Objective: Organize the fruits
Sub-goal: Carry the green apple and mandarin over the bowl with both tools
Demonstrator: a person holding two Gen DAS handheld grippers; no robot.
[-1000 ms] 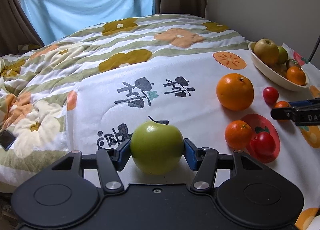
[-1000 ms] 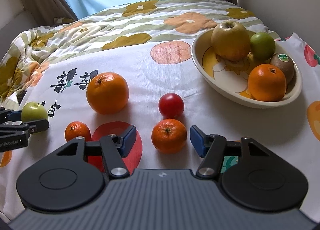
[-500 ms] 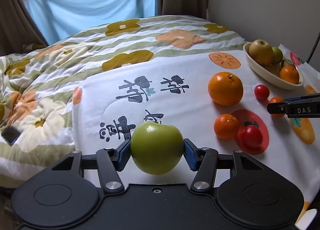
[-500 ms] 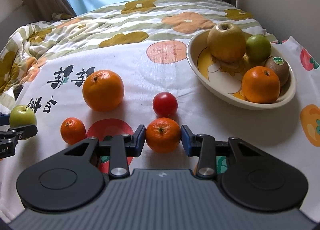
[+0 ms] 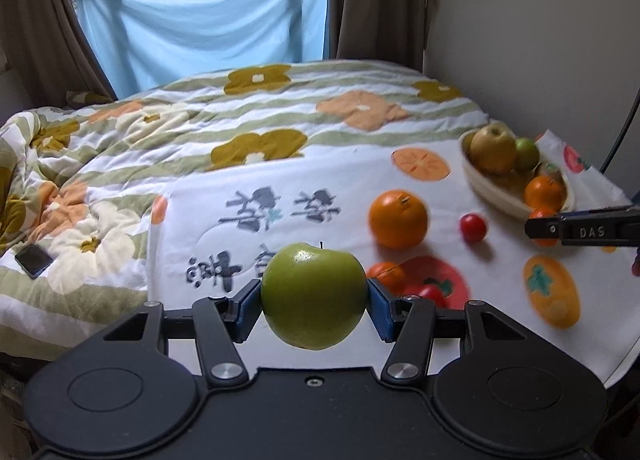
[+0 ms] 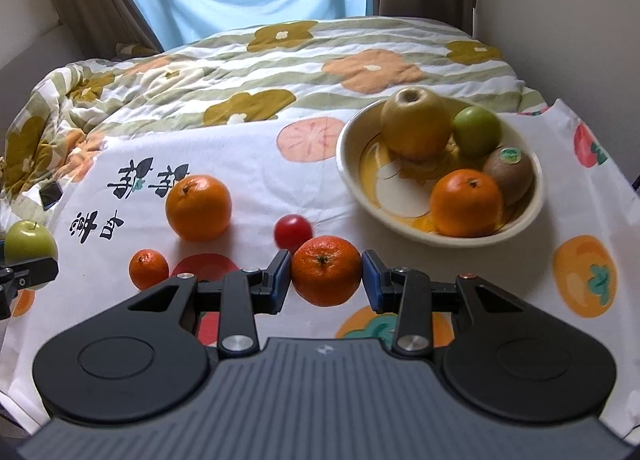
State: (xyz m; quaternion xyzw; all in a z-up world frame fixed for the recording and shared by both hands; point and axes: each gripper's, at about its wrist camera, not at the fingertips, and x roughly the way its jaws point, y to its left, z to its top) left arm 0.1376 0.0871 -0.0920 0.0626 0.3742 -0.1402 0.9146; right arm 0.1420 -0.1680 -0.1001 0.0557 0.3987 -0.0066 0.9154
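Both wrist views low over bed (image 5: 280, 132), facing window (image 5: 200, 20) at 12 o'clock. Shared: bowl (image 6: 352, 180), large orange (image 5: 398, 218); left view farther off.

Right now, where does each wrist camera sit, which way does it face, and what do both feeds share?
Left wrist: on the left gripper, facing along its fingers over the bed toward the window; the clamped green apple fills the centre, the right gripper's finger enters at the right edge.
Right wrist: on the right gripper, facing the bowl; it clamps a mandarin.
Shared: large orange, small tomato, bowl, apple.
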